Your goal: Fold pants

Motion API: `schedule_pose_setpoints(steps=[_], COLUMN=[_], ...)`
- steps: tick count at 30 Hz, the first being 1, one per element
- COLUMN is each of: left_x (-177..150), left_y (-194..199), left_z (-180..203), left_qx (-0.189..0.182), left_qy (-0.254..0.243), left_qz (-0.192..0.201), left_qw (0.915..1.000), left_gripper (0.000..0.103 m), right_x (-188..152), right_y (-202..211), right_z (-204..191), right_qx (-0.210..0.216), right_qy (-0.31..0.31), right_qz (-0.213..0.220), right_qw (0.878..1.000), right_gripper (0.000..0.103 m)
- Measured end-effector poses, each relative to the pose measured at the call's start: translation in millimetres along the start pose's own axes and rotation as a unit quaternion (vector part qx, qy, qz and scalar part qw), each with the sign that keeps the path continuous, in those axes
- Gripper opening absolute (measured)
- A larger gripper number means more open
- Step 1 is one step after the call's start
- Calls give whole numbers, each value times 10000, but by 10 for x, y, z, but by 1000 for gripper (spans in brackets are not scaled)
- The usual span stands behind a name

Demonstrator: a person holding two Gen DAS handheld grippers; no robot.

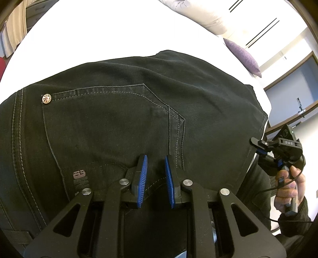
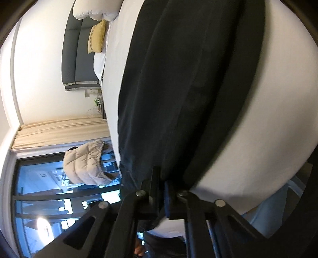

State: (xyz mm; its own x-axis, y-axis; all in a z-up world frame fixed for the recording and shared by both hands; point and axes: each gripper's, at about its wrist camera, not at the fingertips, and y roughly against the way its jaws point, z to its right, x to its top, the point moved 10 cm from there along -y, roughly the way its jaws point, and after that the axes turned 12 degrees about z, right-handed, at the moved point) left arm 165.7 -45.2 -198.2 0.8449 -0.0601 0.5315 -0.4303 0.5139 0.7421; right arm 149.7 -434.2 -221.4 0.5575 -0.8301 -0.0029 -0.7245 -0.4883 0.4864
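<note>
Black jeans (image 1: 123, 111) lie on a white bed (image 1: 99, 31), back pocket and a metal rivet (image 1: 47, 98) facing up. My left gripper (image 1: 156, 158) hovers just over the pocket area near the waistband, its blue-padded jaws open and empty. My right gripper (image 1: 258, 146) shows at the right edge of the jeans, held in a hand. In the right wrist view, rolled sideways, the right gripper (image 2: 162, 178) is shut on the edge of the black jeans (image 2: 178, 89), which stretch away across the bed (image 2: 268, 148).
A purple cushion (image 1: 241, 56) and white pillows (image 1: 198, 15) lie at the bed's far end. In the right wrist view there are a grey headboard (image 2: 79, 49), a yellow cushion (image 2: 97, 38), a beige puffer jacket (image 2: 85, 162) and a window (image 2: 49, 188).
</note>
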Motion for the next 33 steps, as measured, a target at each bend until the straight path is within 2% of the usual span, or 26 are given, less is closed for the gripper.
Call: schedule_pose_setpoints(steps=[6,17,18,20,21,22,24,25,26,27,28,30,33], left_x=[10,-23,-25,-33,-42,-44,-44,-47,-51,-56,-57,-64,-58], left_y=[-3,61,62,67,78,78,76,75,76,77,74,74,70], left_z=[28,22,12,6,-12,-10,-6,-1,4,9,19,19,20], left_qx=[-21,-72,-86,-82,-78,-69,-60,-58,-54,-53,-53,-61,-98], left_qy=[-69,10,39,35,14,-2,-11,-20,-32,-42,-51,-67,-42], left_qz=[-106,-80,-65,-71,-80,-87,-94,-96,-98,-104,-109,-120,-114], left_qw=[9999,9999,9999,9999,9999,9999,9999,9999,9999,9999,9999,9999,9999], left_gripper=[18,18,18,18,18,18,18,18,18,18,18,18,18], right_x=[-7,12,28,18,-9,-39,-140,-207,-263,-336,-409,-437,-423], right_y=[129,138,126,107,92,73,-33,-109,-169,-241,-306,-331,-285], right_z=[91,128,99,11,-45,-102,-176,-205,-219,-230,-231,-194,-111], right_qx=[-149,-156,-87,148,271,338,329,361,358,313,187,50,59], right_qy=[58,177,118,-71,-83,-25,101,115,145,246,405,524,349], right_qz=[121,140,157,126,84,83,-67,-222,-347,-529,-696,-701,-698], right_qw=[9998,9996,9998,9998,9996,9994,9994,9990,9987,9978,9966,9961,9969], right_gripper=[3,4,10,30,46,51,51,46,38,18,10,7,5])
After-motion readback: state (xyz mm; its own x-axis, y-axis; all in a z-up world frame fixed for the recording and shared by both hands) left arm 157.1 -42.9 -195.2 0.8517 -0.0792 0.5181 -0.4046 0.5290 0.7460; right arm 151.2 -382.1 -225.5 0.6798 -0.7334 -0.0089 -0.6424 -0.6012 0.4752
